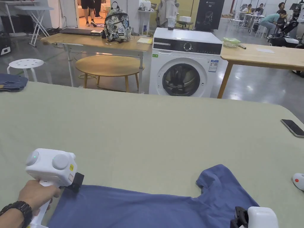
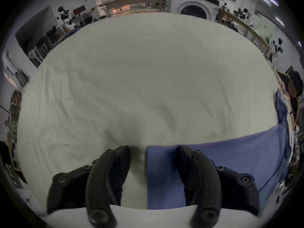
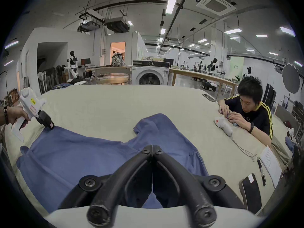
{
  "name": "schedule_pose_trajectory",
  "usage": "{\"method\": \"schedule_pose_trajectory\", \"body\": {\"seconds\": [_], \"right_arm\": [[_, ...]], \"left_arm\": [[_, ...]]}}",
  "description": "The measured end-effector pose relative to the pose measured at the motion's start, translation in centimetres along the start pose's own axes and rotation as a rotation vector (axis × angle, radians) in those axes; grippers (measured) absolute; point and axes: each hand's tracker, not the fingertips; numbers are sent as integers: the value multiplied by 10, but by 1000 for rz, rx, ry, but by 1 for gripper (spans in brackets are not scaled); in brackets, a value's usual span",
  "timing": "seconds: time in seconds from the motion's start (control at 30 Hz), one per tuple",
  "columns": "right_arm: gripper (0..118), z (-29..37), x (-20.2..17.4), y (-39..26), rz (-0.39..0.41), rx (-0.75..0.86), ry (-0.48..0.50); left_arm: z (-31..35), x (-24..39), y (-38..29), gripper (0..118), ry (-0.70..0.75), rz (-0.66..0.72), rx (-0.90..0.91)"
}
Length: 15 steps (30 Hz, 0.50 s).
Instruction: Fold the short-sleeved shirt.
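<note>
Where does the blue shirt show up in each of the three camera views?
Head view: blue shirt along the bottom edge, centre to right.
Left gripper view: lower right, its corner between the open jaws.
Right gripper view: lower centre, behind the closed jaws.
Shared landmark: washing machine beyond the table.

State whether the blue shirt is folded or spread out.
Spread, not folded: the blue shirt lies mostly flat on the table, one sleeve out.
</note>
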Motion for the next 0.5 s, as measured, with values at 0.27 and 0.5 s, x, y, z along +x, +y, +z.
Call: {"method": "schedule_pose_trajectory", "body": {"seconds": [0.27, 0.5], "right_arm": [[0, -15, 19, 8, -51, -41, -18], [28, -84, 70, 62, -71, -257, 18]], "left_arm": [[7, -2, 0, 0, -48, -33, 76], [42, -8, -18, 0, -96, 18, 188]]}}
